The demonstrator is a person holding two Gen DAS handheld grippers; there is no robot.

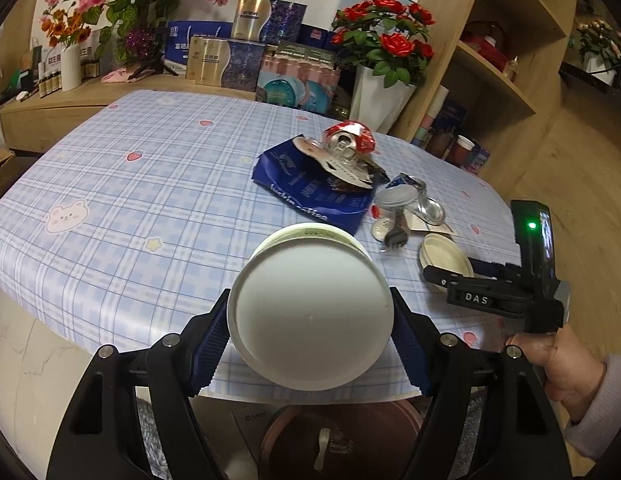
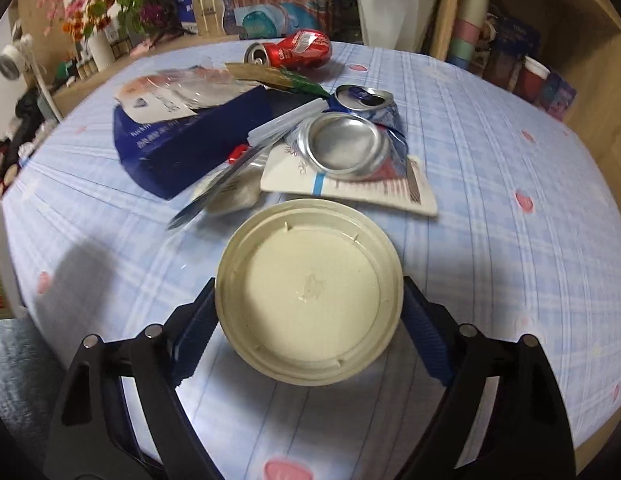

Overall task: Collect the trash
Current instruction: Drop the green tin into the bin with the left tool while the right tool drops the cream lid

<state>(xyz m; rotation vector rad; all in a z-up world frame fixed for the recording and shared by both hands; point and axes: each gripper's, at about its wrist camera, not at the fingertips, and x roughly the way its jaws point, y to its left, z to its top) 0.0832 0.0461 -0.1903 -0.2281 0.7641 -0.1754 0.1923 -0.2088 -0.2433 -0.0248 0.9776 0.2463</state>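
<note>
My left gripper (image 1: 310,332) was clamped on the white paper cup (image 1: 310,304), bottom toward the camera, pads pressed to both sides, held out past the table (image 1: 110,184) edge above the brown bin (image 1: 342,436) on the floor. My right gripper (image 2: 310,320) sat wide around the cream lid (image 2: 309,292) lying on the tablecloth; left pad at its rim, right pad just beside it, and I couldn't tell whether they were pressing yet. Beyond the lid lay the rest: crushed blue can (image 2: 350,140), red can (image 2: 294,50), blue coffee bag (image 2: 182,144), card packet (image 2: 350,190).
</note>
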